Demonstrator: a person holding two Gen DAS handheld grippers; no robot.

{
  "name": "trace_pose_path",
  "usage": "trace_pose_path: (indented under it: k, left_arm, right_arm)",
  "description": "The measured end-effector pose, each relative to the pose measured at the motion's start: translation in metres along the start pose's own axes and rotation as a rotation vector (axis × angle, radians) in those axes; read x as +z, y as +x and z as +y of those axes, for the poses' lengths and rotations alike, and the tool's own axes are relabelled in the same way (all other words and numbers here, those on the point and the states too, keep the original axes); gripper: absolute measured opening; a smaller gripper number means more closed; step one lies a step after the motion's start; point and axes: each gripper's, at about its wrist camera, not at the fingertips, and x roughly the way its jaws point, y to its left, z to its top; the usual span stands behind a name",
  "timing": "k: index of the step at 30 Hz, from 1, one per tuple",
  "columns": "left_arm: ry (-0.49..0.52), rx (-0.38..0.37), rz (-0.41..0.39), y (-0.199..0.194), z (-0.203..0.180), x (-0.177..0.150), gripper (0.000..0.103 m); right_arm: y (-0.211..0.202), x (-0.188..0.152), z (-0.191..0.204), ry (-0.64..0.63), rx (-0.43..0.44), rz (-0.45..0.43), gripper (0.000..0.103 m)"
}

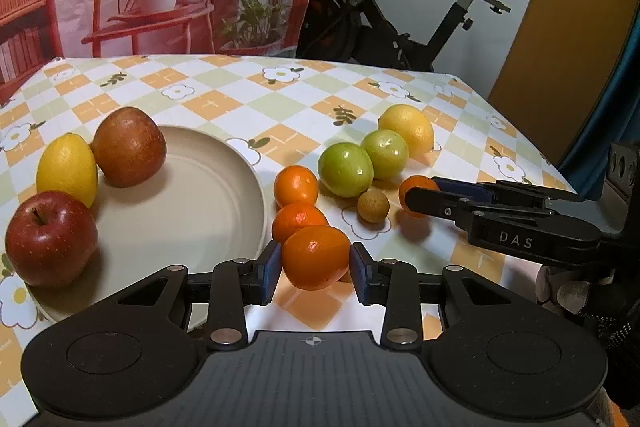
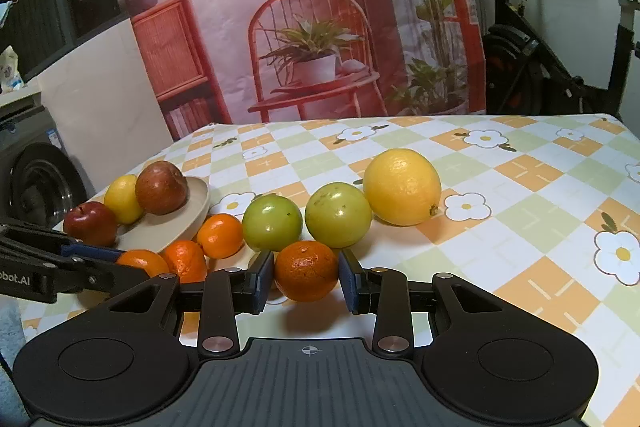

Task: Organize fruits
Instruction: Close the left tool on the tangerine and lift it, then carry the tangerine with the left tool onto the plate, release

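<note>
The left gripper (image 1: pixel 316 273) pinched a mandarin (image 1: pixel 316 255) just beside the beige plate (image 1: pixel 224 187). The right gripper (image 2: pixel 307 281) pinched another mandarin (image 2: pixel 306 270) on the checked tablecloth (image 2: pixel 520 187), in front of two green fruits (image 2: pixel 338 215).

Fruit row (image 1: pixel 346 169) crowds beside the plate (image 1: pixel 208 187); far tablecloth (image 1: pixel 240 87) lies open.

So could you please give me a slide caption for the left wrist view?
Left gripper shut on an orange beside the plate; right gripper grips a second orange.
</note>
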Motion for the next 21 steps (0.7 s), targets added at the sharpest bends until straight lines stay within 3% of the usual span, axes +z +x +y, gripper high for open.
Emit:
trace_pose_path:
  k: [8, 12, 17, 21]
  left_arm:
    - [0.003, 0.030, -0.044, -0.015, 0.014, 0.009, 0.039]
    - [0.026, 0.097, -0.067, -0.024, 0.028, 0.013, 0.039]
    - [0.001, 0.181, -0.040, -0.015, 0.054, 0.020, 0.039]
    - [-0.022, 0.177, -0.016, -0.002, 0.060, 0.029, 0.039]
  right_arm:
    - [-0.002, 0.001, -0.002, 0.007, -0.011, -0.011, 0.032]
    - [-0.002, 0.002, 0.002, -0.015, -0.022, -0.007, 0.032]
    - [0.000, 0.003, 0.009, -0.015, -0.018, 0.008, 0.032]
    - [0.000, 0.007, 0.017, -0.038, -0.023, 0.012, 0.032]
